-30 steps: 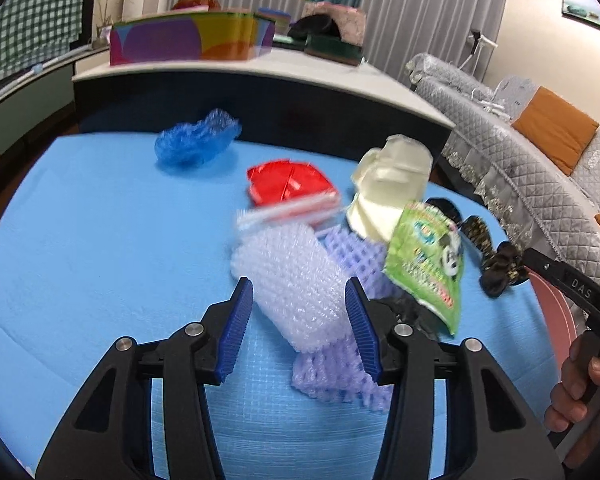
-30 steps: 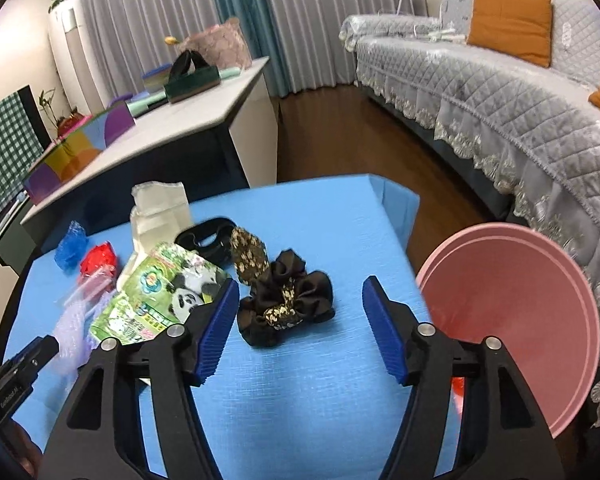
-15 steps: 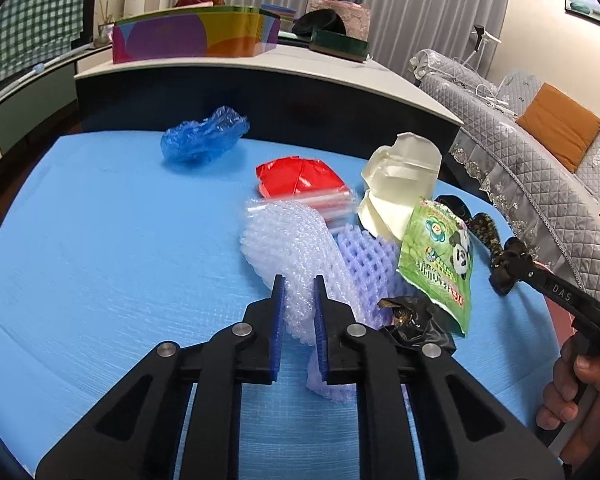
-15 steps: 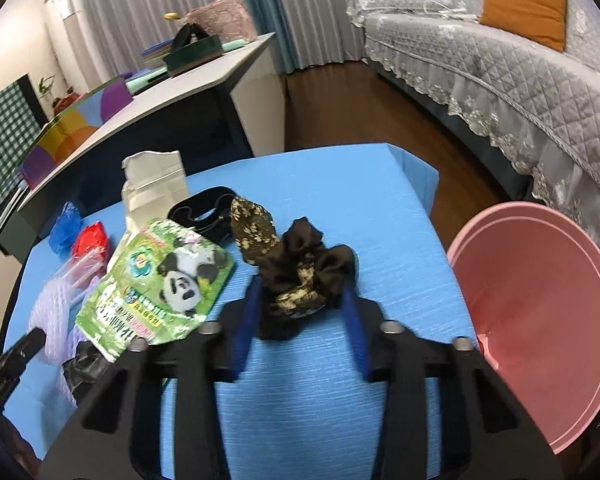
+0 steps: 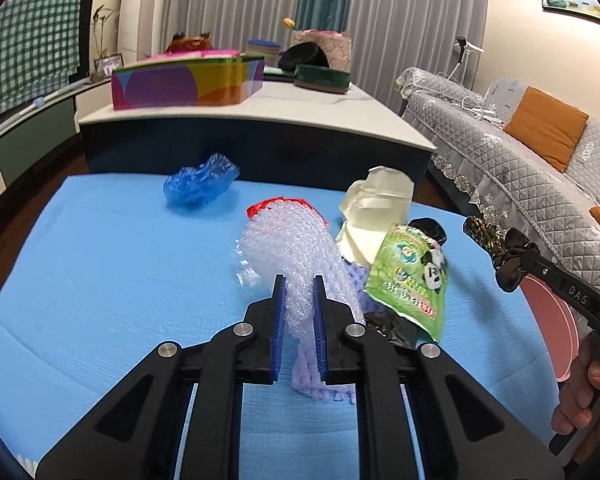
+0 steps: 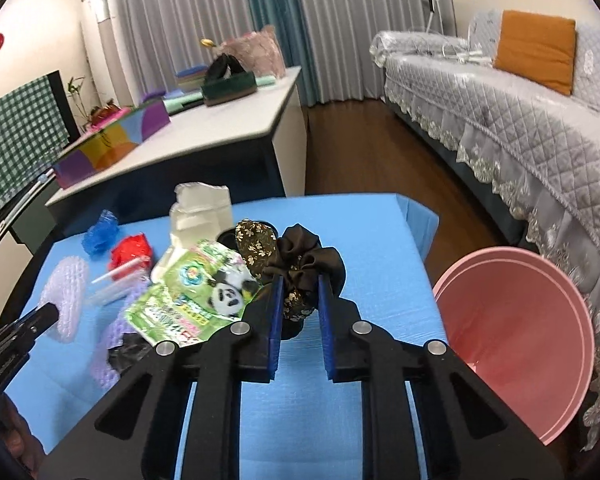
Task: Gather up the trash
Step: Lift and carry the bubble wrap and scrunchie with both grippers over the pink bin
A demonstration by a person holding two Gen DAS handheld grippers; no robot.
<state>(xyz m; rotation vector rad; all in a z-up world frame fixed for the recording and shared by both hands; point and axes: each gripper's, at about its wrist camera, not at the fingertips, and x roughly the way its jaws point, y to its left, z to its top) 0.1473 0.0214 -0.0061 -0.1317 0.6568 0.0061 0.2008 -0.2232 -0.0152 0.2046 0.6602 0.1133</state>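
My left gripper (image 5: 299, 288) is shut on a white foam net sleeve (image 5: 296, 248) and holds it lifted above the blue table (image 5: 100, 280). My right gripper (image 6: 299, 286) is shut on a black and floral scrunchie (image 6: 304, 264), raised off the table; it also shows in the left wrist view (image 5: 508, 256). On the table lie a green panda wrapper (image 5: 412, 276), a purple foam net (image 5: 320, 376), a black crumpled wrapper (image 5: 388, 324), a cream bag (image 5: 376, 212), a red wrapper (image 6: 132, 252) and a blue plastic wad (image 5: 200, 184). A pink bin (image 6: 516, 332) stands right of the table.
A white counter (image 5: 260, 116) with a colourful box (image 5: 184, 80) stands behind the table. A grey quilted sofa (image 6: 520, 120) with orange cushions runs along the right. Wooden floor (image 6: 372, 160) lies between table and sofa.
Both grippers closed from open: the left on the white foam net, the right on the scrunchie. Both have since lifted their items off the table.
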